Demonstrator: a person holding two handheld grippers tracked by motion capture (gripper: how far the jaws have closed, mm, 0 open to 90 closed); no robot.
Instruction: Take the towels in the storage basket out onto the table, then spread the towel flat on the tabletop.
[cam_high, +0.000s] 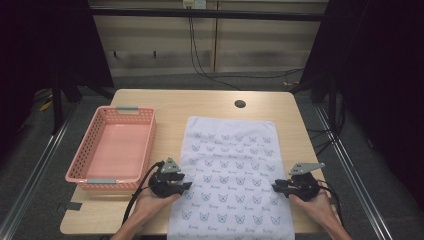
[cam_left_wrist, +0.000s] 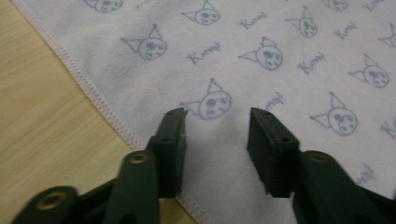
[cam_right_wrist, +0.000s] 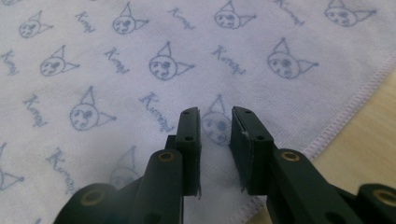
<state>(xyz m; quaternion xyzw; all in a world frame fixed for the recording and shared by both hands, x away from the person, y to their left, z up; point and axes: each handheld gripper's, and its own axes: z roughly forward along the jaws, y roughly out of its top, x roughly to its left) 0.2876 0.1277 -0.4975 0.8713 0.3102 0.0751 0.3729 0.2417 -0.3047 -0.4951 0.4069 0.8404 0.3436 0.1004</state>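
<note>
A white towel (cam_high: 232, 165) printed with small blue cat faces lies flat on the wooden table (cam_high: 200, 102), its near end hanging over the front edge. My left gripper (cam_high: 187, 186) rests low at the towel's left edge, jaws apart, with flat cloth (cam_left_wrist: 280, 56) under them and the stitched hem (cam_left_wrist: 93, 95) just beside. My right gripper (cam_high: 275, 186) sits at the towel's right edge. Its jaws (cam_right_wrist: 215, 114) stand a narrow gap apart over the cloth (cam_right_wrist: 140, 56), and the towel still lies flat between them. A hand holds each gripper.
An empty pink plastic basket (cam_high: 80, 177) stands on the left of the table, close to my left gripper. A dark round hole (cam_high: 240, 104) is in the tabletop beyond the towel. Bare wood (cam_right_wrist: 369, 135) shows right of the hem.
</note>
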